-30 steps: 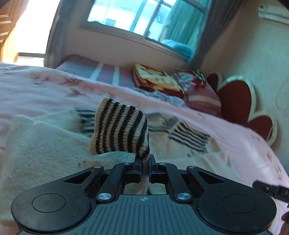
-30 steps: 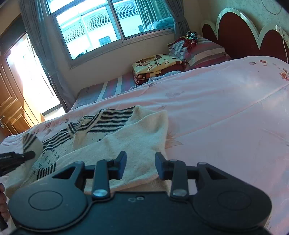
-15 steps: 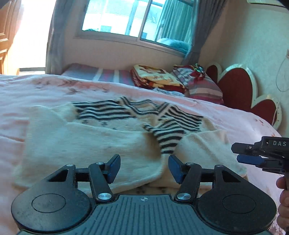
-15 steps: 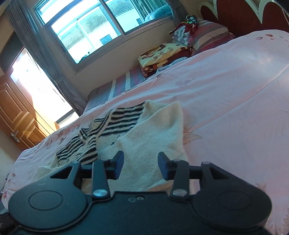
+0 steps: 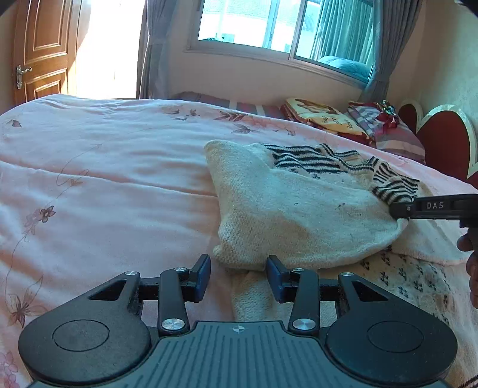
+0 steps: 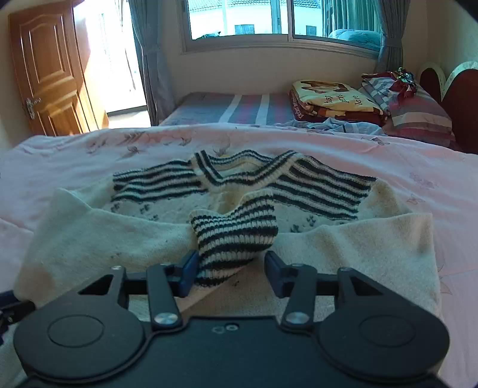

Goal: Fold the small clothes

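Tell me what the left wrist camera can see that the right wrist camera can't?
Only the left view: the right gripper from the side, reaching onto the sweater, and part of a hand.
Only the right view: the striped neckline and the striped cuff between its closing fingers.
Both: the pink bedspread, window, wooden door.

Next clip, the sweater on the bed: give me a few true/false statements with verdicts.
1. The sweater lies on a pink bedspread. True.
2. The striped cuff sits between the right gripper's jaws. True.
3. The left gripper is clamped on the cuff. False: its jaws are apart, at a cream fold of the sweater.
4. The sweater is plain cream. False: it has black stripes.
5. The door is white. False: brown wood.
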A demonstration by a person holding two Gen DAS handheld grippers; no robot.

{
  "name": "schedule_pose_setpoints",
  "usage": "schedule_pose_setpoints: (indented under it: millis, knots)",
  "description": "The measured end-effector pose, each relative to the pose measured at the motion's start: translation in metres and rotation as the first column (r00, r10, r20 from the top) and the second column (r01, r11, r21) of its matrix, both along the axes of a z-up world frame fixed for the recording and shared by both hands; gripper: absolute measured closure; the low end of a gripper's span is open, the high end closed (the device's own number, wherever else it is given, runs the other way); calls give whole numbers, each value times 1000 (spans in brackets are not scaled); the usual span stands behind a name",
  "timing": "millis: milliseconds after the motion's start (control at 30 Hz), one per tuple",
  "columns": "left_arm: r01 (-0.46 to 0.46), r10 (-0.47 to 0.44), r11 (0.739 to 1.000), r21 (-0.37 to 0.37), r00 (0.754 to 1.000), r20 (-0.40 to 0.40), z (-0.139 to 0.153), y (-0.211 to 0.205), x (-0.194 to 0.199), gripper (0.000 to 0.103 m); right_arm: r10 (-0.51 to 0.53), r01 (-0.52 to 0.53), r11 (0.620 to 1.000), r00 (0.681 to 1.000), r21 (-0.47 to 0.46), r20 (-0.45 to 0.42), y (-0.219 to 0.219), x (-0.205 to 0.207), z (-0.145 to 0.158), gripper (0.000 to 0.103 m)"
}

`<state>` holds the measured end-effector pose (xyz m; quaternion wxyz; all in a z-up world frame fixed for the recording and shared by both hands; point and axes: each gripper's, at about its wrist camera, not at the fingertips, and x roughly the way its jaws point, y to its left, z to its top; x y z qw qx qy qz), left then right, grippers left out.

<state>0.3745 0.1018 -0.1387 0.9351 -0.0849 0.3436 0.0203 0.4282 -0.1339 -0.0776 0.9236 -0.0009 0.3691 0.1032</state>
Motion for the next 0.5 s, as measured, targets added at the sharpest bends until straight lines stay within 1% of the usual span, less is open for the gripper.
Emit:
schedule_pose_setpoints:
  millis: [33, 100, 200, 233, 267, 300, 333, 400, 467, 500]
  knots:
    - [-7, 7, 1000, 0, 1000, 7, 0, 0, 2, 61, -17, 17, 999, 1000, 33, -6, -7, -2, 1, 86]
    - [-13, 13, 1000, -10, 1000, 16, 1, 1, 5, 62, -50, 50, 996, 999, 71, 1, -21, -11, 3, 88]
    - [11, -10, 1000, -23, 1000, 11, 1, 2, 8, 62, -128, 128, 987, 992, 100, -9, -45, -28, 3, 88]
    - [20, -20, 1000, -16, 1000, 11, 1, 1, 7, 62, -158, 159, 982, 987, 106, -19, -53, -34, 1, 87]
    - [30, -30, 1000, -10, 999, 13, 1, 1, 6, 62, -172, 174, 977, 985, 125, -21, -60, -39, 0, 81]
    - [41, -41, 999, -10, 999, 12, 1, 1, 4, 62, -187, 188, 970, 982, 153, -22, -67, -43, 0, 79]
    - [45, -45, 999, -7, 999, 10, 1, 1, 3, 62, -196, 197, 958, 980, 207, -27, -76, -47, 1, 74]
    - [60, -60, 998, -13, 998, 7, 0, 2, 0, 62, -204, 214, 924, 977, 316, -64, -91, -47, -1, 71]
    - [78, -78, 997, -12, 997, 10, 0, 2, -2, 62, -229, 249, 888, 969, 386, -97, -101, -44, -2, 65]
    - [86, -86, 996, -7, 996, 8, 0, 1, -2, 62, -238, 265, 864, 964, 429, -116, -107, -43, -3, 63]
